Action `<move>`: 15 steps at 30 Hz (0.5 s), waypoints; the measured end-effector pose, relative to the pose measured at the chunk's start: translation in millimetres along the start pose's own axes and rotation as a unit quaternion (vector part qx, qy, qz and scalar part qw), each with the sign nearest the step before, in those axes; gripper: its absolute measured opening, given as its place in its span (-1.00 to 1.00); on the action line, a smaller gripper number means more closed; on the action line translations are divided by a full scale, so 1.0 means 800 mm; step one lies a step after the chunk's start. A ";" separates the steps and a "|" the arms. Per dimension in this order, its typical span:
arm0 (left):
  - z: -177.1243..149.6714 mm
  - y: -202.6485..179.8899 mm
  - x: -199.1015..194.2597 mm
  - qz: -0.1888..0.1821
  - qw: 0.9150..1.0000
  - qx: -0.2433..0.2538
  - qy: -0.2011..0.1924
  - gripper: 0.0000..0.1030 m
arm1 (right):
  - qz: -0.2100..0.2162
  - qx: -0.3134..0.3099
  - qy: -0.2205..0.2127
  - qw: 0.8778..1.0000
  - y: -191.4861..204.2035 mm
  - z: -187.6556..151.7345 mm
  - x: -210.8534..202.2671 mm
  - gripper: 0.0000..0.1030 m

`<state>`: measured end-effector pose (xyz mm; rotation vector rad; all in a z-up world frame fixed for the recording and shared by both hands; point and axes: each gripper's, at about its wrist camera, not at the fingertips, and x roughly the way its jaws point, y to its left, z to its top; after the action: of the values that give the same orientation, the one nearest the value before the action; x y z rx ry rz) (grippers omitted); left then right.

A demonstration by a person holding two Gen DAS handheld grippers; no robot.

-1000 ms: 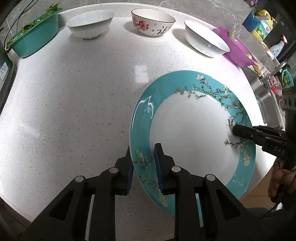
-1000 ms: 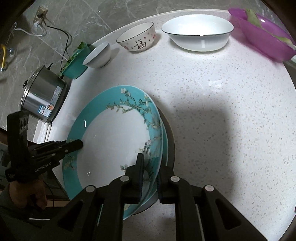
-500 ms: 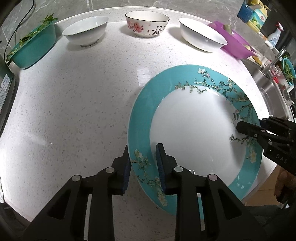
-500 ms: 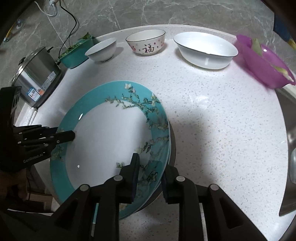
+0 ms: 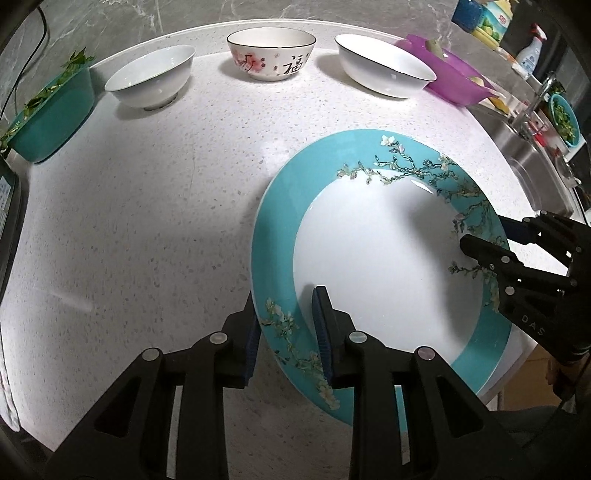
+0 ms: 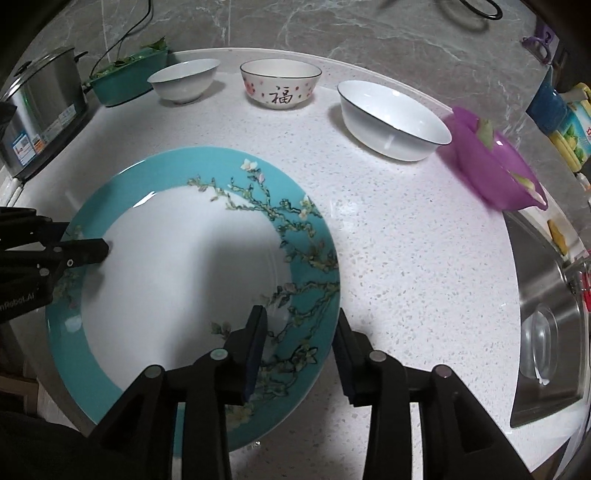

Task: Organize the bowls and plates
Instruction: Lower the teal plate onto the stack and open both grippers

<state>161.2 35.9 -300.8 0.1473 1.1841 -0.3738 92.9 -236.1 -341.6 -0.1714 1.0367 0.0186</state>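
Note:
A teal-rimmed plate with a blossom branch pattern (image 5: 376,243) lies near the counter's front edge; it also shows in the right wrist view (image 6: 192,266). My left gripper (image 5: 286,317) straddles its left rim with the jaws apart. My right gripper (image 6: 301,336) straddles its right rim, jaws wide apart. Three bowls stand in a row at the back: a small white bowl (image 5: 151,77), a flowered bowl with a Chinese character (image 5: 271,53) and a wide white bowl (image 5: 384,64). Whether other plates lie under the teal plate is hidden.
A teal tub of greens (image 5: 48,110) sits back left beside a steel cooker (image 6: 37,110). A purple bowl (image 6: 495,162) stands at the right by the sink (image 6: 546,332). Bottles (image 5: 491,22) stand far right.
Both grippers have opened their jaws on the plate's rim. The plate has come down from a tilt and now lies flatter on the counter.

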 end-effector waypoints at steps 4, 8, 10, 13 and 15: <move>0.001 0.002 0.002 -0.009 1.000 0.002 -0.007 -0.45 | 0.007 0.021 0.001 1.000 -0.002 0.000 0.000 -0.15; -0.003 0.009 0.003 -0.016 1.000 -0.005 -0.005 0.12 | 0.023 0.043 -0.002 0.999 -0.007 -0.001 0.000 -0.07; -0.003 0.015 -0.003 -0.019 1.000 -0.010 -0.012 0.24 | 0.024 0.055 -0.010 0.998 -0.012 -0.002 -0.004 0.04; 0.002 0.026 -0.015 -0.018 1.000 -0.021 -0.015 0.50 | 0.028 0.068 -0.011 0.997 -0.021 -0.003 -0.008 0.35; 0.008 0.035 -0.027 -0.022 0.999 -0.032 -0.012 0.54 | 0.036 0.079 -0.013 0.996 -0.032 -0.003 -0.016 0.36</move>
<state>169.9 64.6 -280.7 0.0608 1.1753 -0.3746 86.8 -260.8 -328.8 0.0107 1.0131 0.0036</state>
